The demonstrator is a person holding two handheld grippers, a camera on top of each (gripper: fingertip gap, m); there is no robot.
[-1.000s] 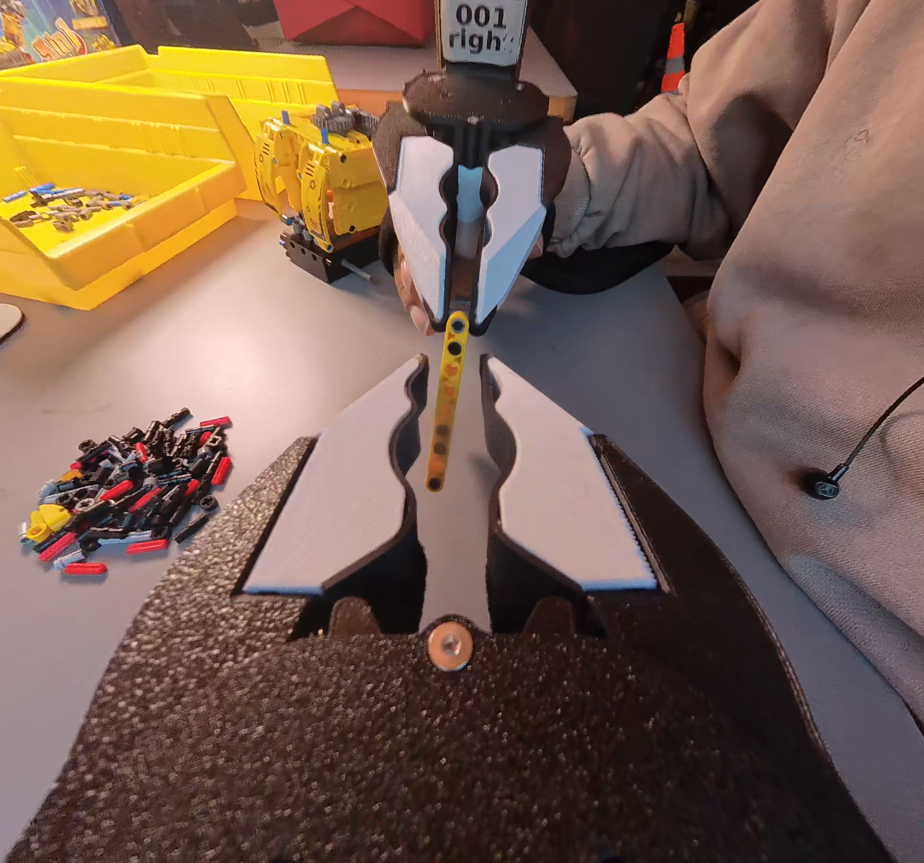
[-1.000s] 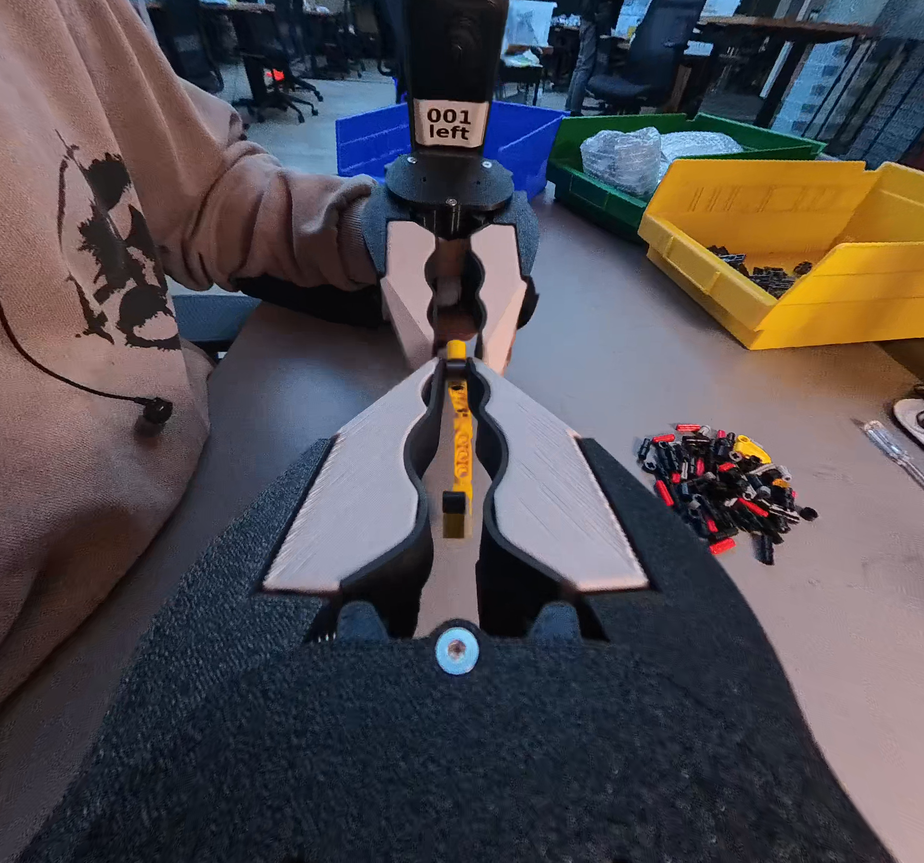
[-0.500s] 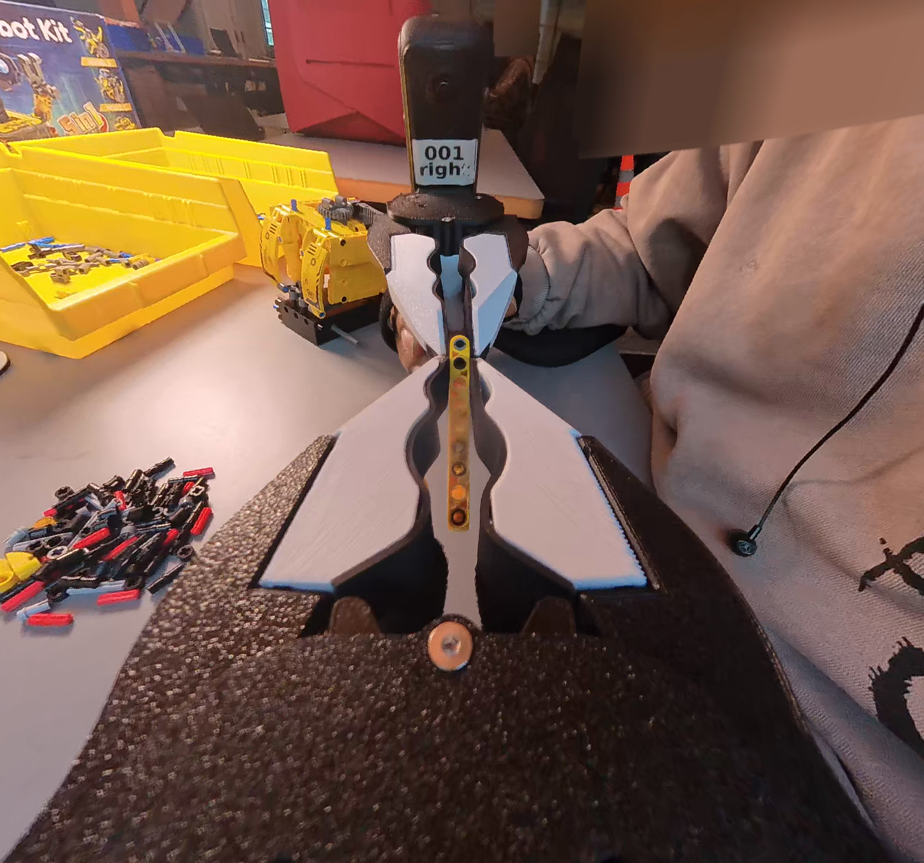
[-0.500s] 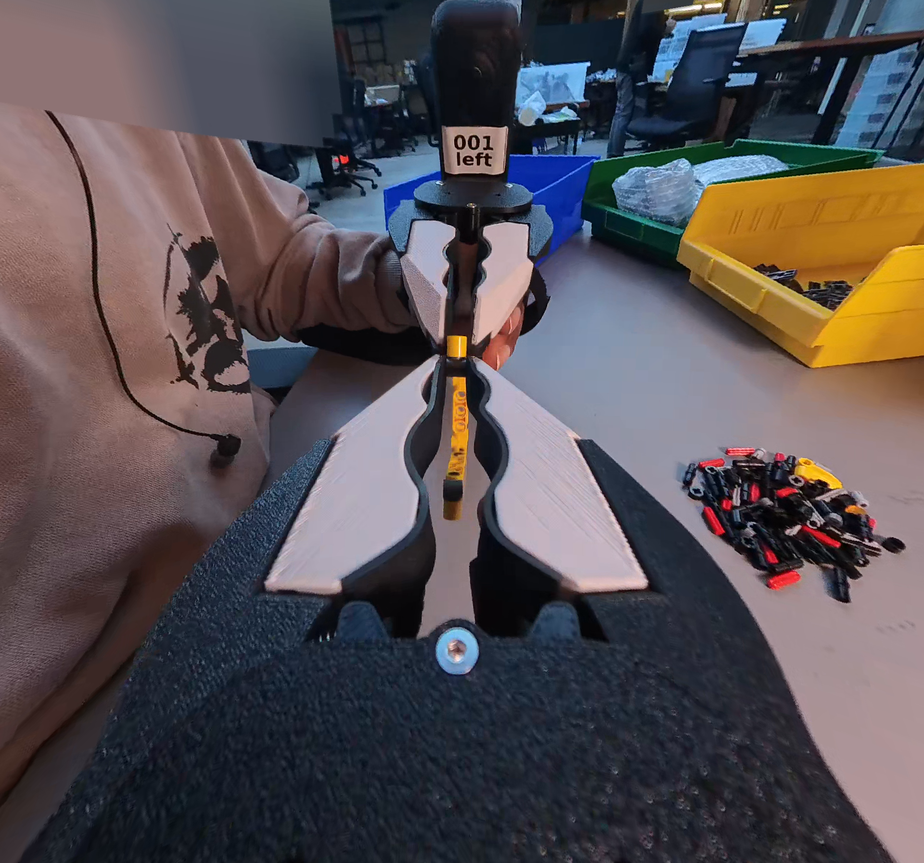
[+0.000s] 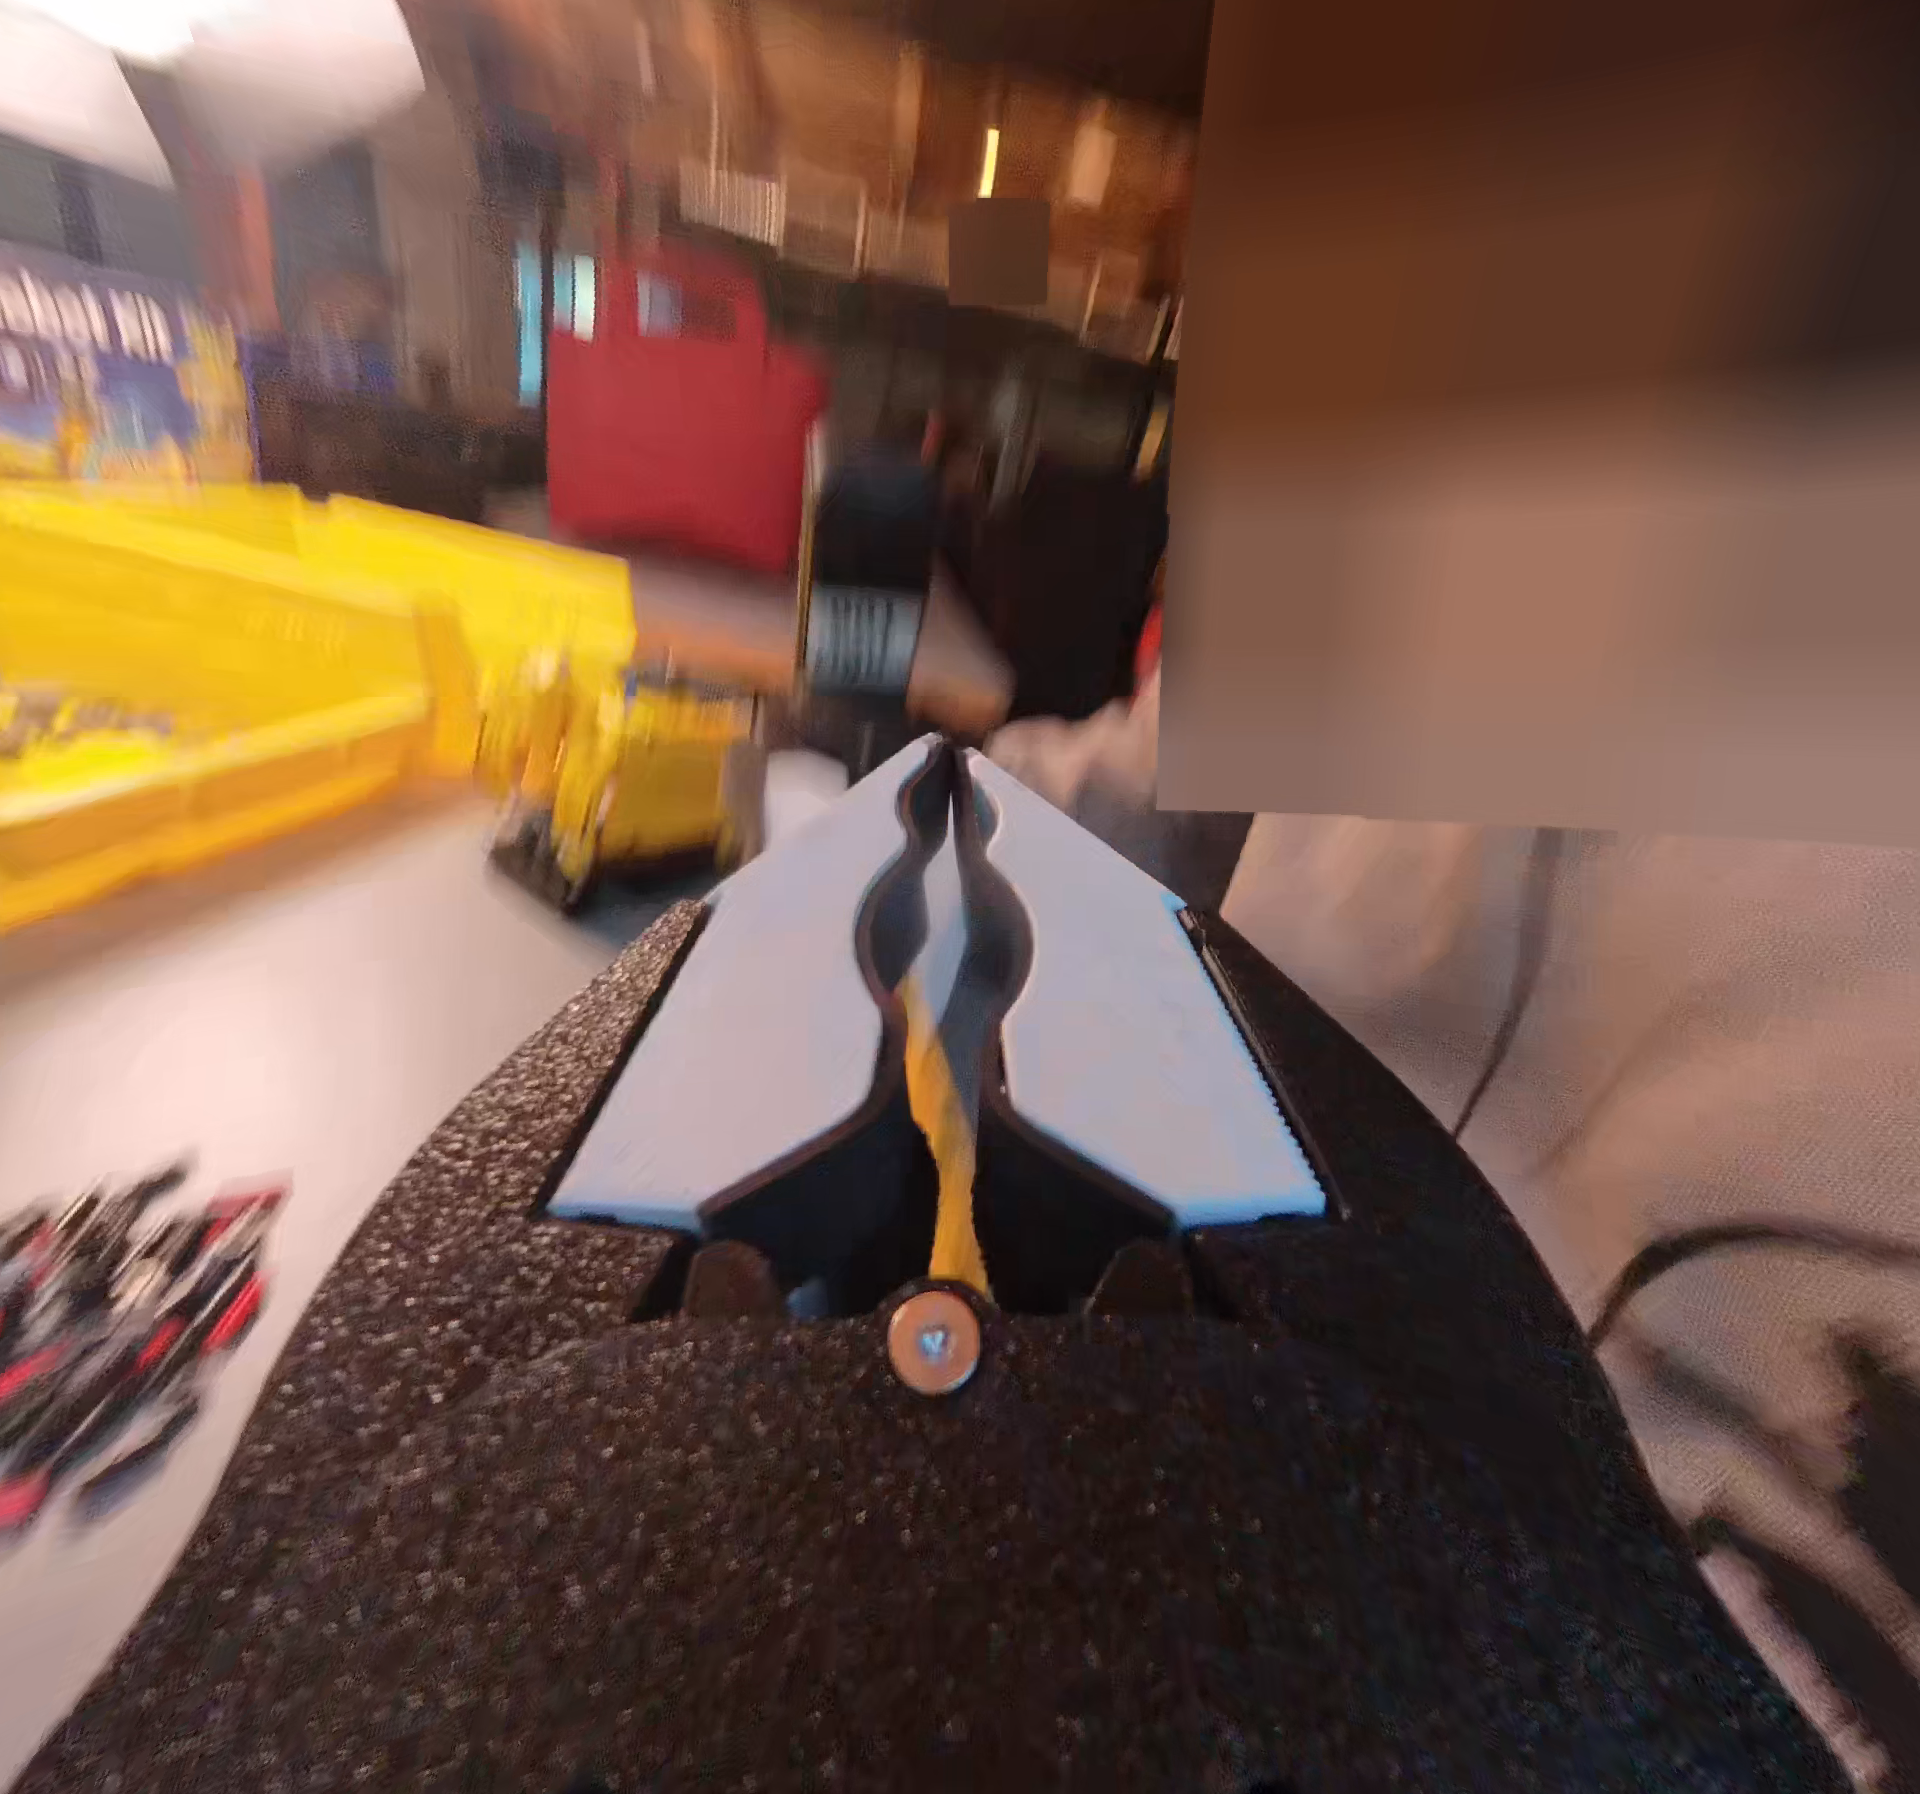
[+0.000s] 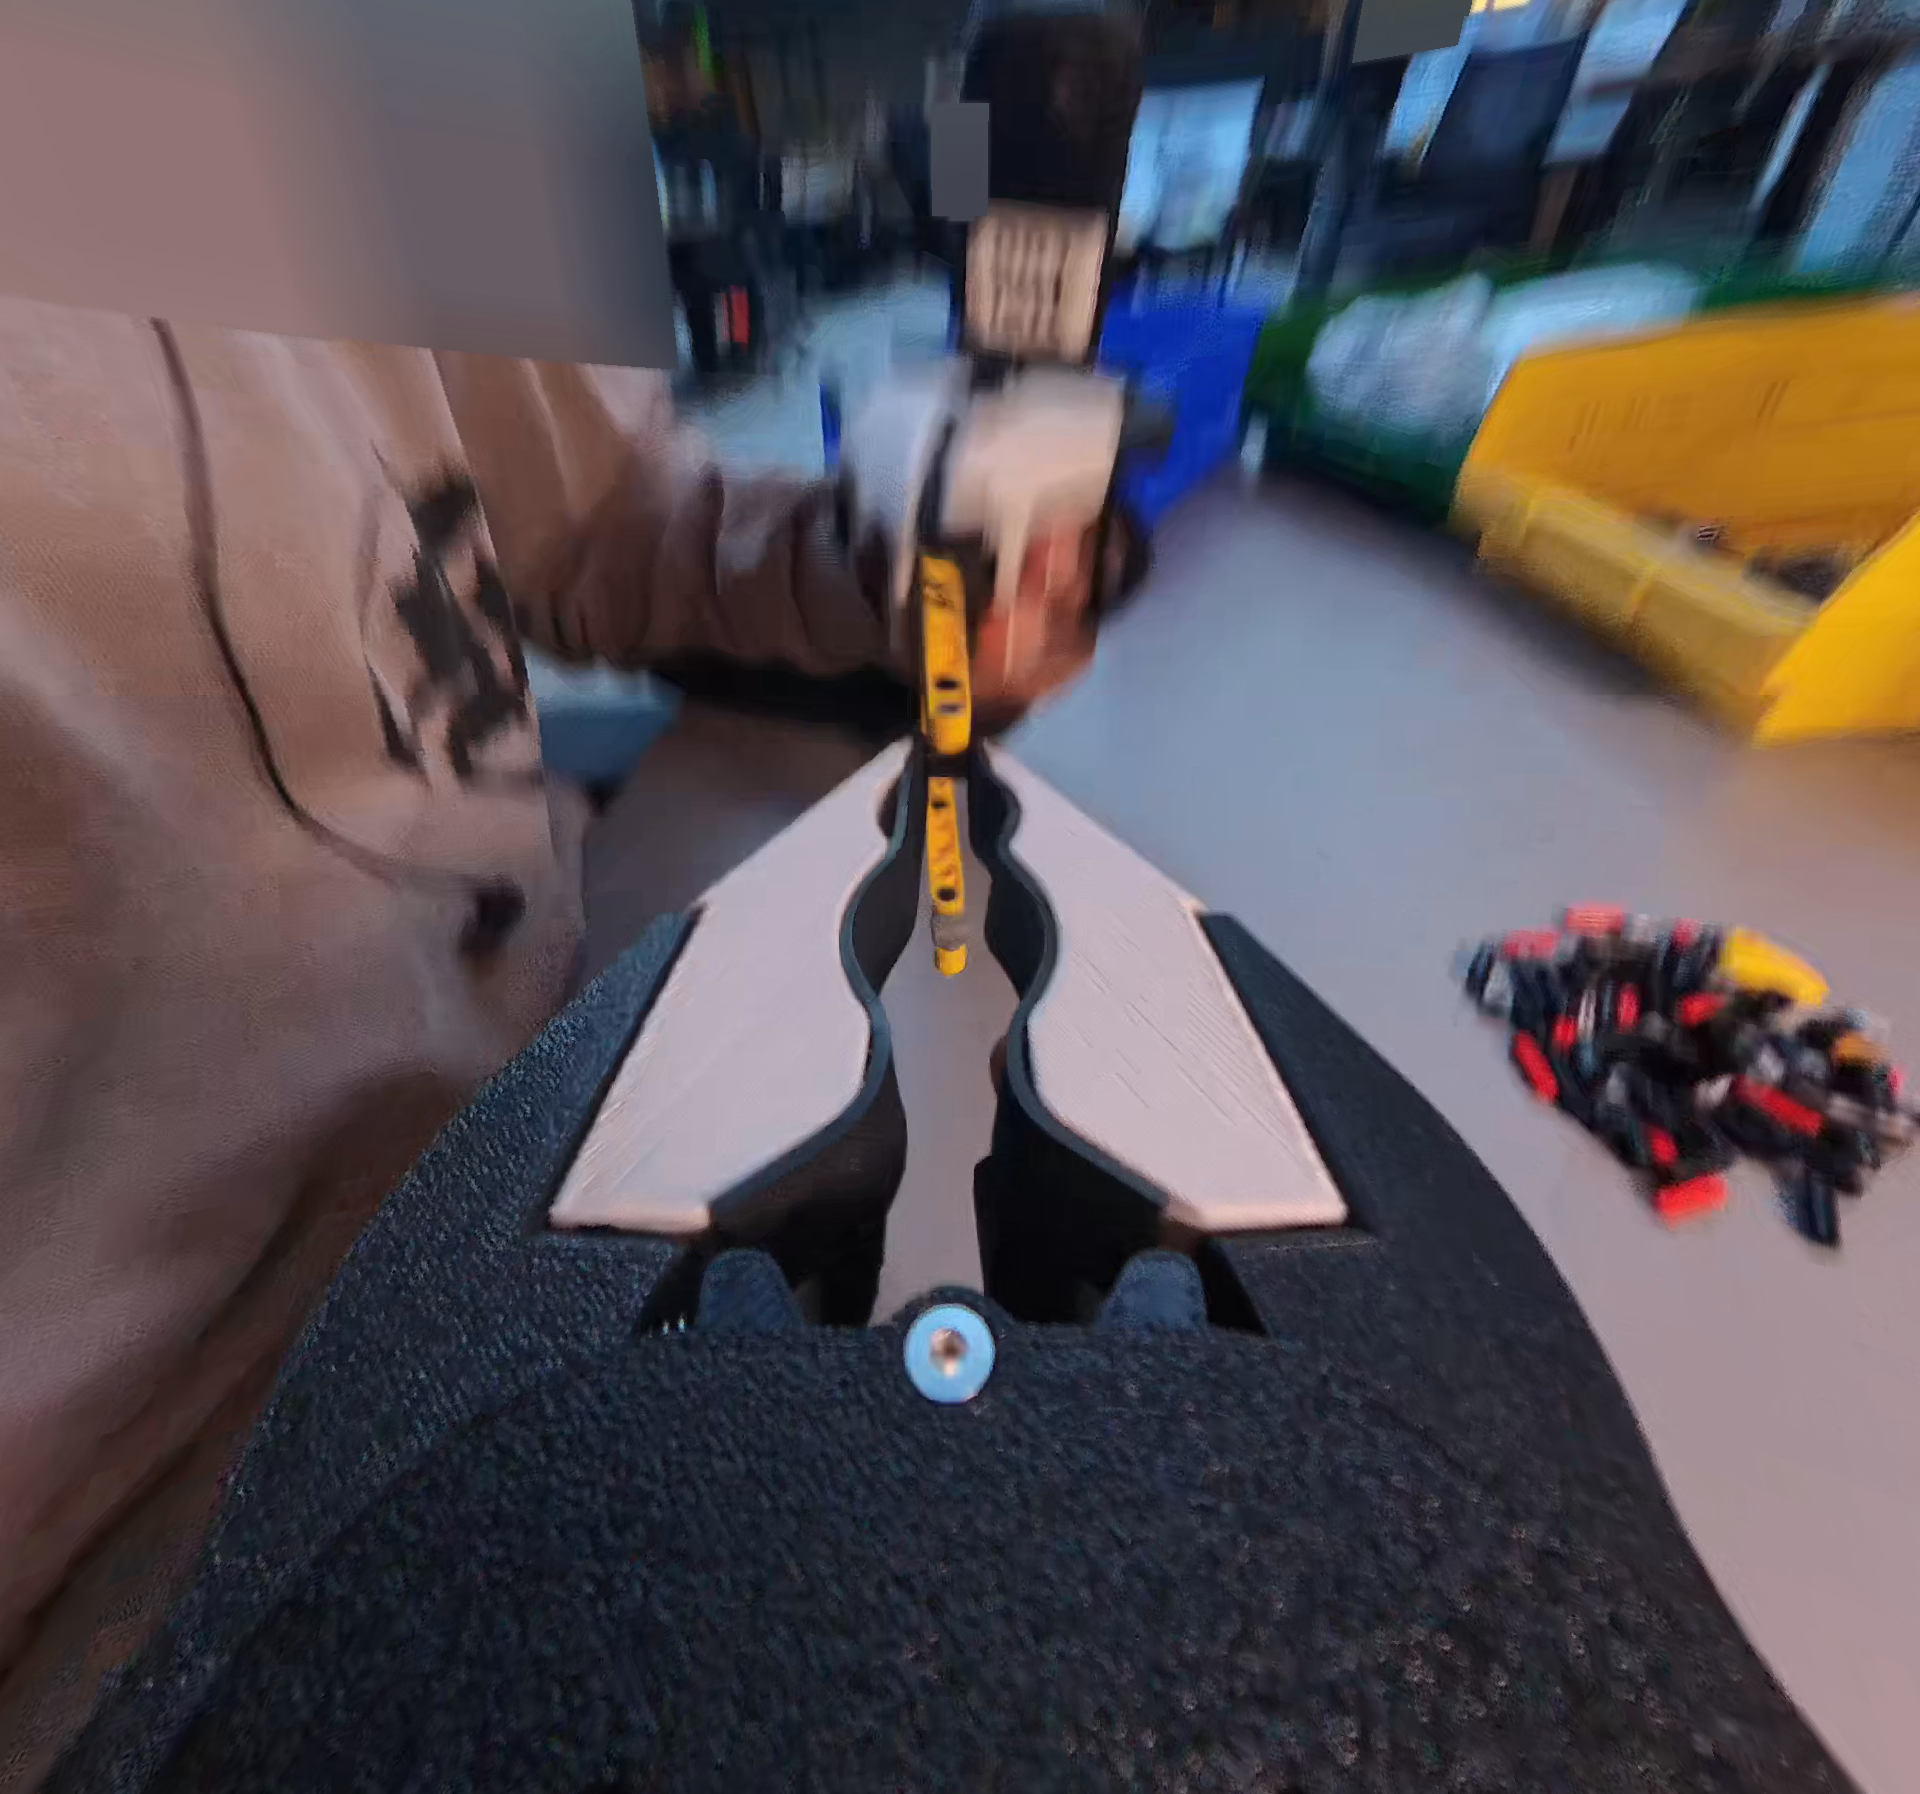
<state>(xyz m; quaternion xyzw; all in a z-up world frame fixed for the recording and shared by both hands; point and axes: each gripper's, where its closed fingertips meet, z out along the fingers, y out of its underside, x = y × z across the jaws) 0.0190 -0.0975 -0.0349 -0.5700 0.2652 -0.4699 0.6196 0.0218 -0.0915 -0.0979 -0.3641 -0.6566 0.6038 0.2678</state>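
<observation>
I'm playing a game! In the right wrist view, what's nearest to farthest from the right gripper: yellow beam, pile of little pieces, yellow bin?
1. yellow beam, between the fingers of the right gripper.
2. pile of little pieces, off to the right.
3. yellow bin, far back on the right.

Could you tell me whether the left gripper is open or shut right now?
Shut. In the left wrist view the left gripper has its fingertips meeting, and the yellow beam runs pinched between its fingers.
</observation>
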